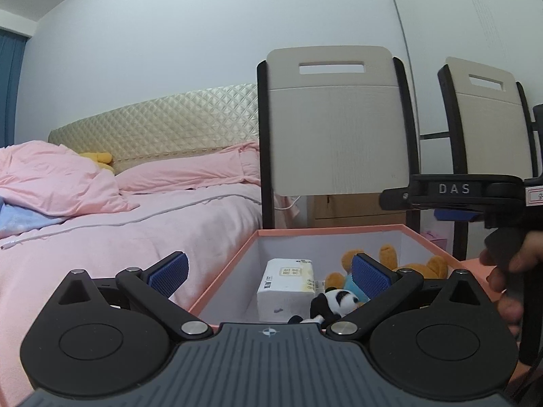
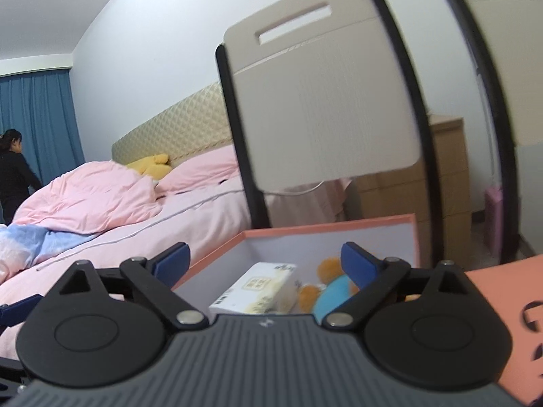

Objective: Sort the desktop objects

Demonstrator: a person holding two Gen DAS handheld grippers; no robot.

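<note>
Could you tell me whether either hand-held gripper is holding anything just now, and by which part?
Nothing is held: the left hand-held gripper and right hand-held gripper both stand open and empty above the pink box.

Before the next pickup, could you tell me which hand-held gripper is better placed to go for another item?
Probably the left hand-held gripper: open, empty, sharp view. The right hand-held gripper, also open, is blurred over the box.
</note>
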